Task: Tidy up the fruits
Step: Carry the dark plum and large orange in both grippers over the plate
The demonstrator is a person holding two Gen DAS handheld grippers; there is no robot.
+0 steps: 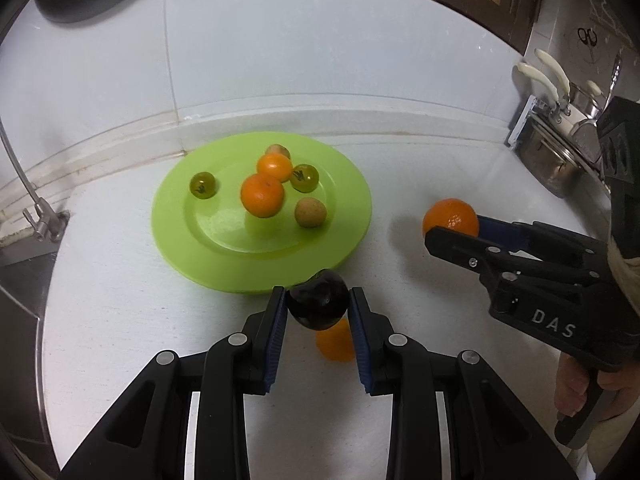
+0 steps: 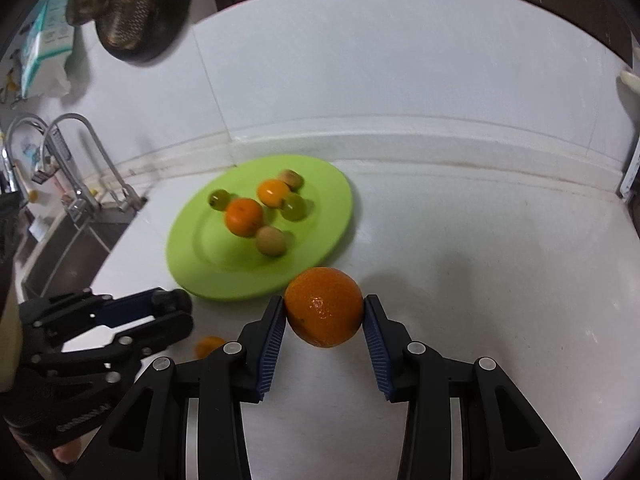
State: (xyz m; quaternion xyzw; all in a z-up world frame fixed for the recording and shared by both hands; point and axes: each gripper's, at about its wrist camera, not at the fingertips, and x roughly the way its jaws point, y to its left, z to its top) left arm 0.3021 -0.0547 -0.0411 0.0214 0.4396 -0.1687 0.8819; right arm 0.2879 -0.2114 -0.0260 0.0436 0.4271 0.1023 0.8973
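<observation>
A green plate [image 1: 200,236] [image 2: 192,264] lies on the white counter near the back wall. It holds two oranges [image 1: 262,195], two green tomatoes [image 1: 203,185] and two small tan fruits [image 1: 310,211]. My left gripper [image 1: 318,306] is shut on a dark plum [image 1: 318,304] just in front of the plate's near rim. A small orange [image 1: 335,344] [image 2: 209,346] lies on the counter under it. My right gripper [image 2: 324,314] is shut on an orange [image 2: 323,306] [image 1: 450,216], held right of the plate.
A sink with taps [image 2: 80,184] lies to the left. Steel pots and white-handled utensils [image 1: 556,160] stand at the right. A dark strainer [image 2: 120,8] hangs on the wall above.
</observation>
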